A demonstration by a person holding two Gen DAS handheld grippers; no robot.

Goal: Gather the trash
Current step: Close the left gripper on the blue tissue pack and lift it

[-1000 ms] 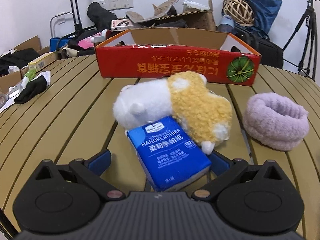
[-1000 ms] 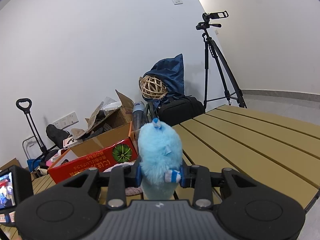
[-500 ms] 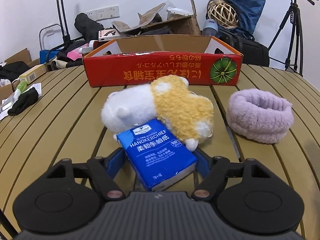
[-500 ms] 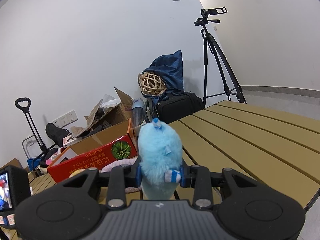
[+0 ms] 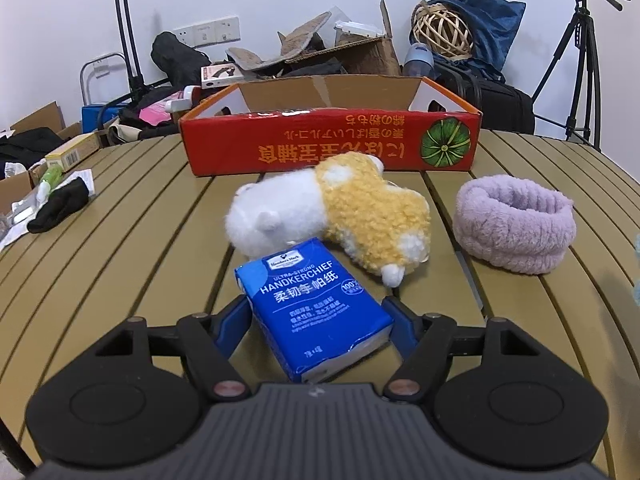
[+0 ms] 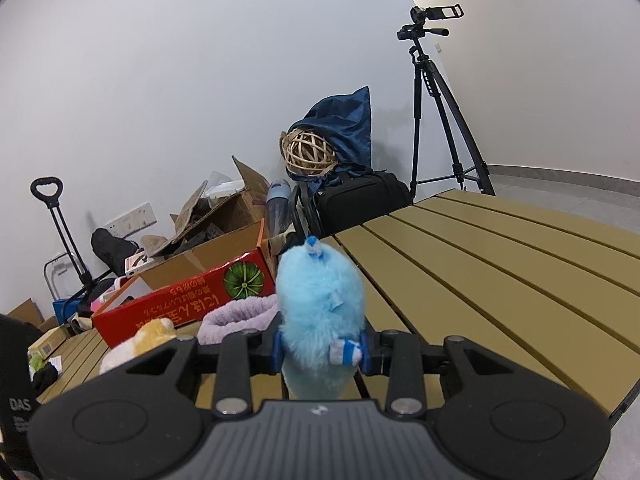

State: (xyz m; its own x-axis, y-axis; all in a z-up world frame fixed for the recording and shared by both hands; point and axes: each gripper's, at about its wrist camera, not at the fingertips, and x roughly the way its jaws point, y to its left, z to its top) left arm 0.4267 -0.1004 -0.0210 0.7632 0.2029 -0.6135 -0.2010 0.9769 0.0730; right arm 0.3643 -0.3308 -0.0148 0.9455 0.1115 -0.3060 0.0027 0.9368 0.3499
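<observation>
A blue handkerchief tissue pack (image 5: 312, 312) lies on the slatted table, its far corner against a white and yellow plush toy (image 5: 332, 212). My left gripper (image 5: 317, 310) has its blue pads pressed on the pack's two sides. A red cardboard box (image 5: 328, 148) with an open top stands behind the plush. My right gripper (image 6: 320, 350) is shut on a fluffy light-blue toy (image 6: 320, 300), held upright above the table to the right of the box (image 6: 176, 308).
A purple fluffy band (image 5: 514, 222) lies right of the plush. A black glove (image 5: 60, 208) and papers lie at the table's left edge. Boxes, bags and a tripod (image 5: 576, 60) stand behind the table. The table's right edge (image 6: 624, 392) is near.
The left jaws have narrowed from wide open onto the sides of the tissue pack, and the left view has tipped up a little. The right gripper keeps its hold on the blue toy.
</observation>
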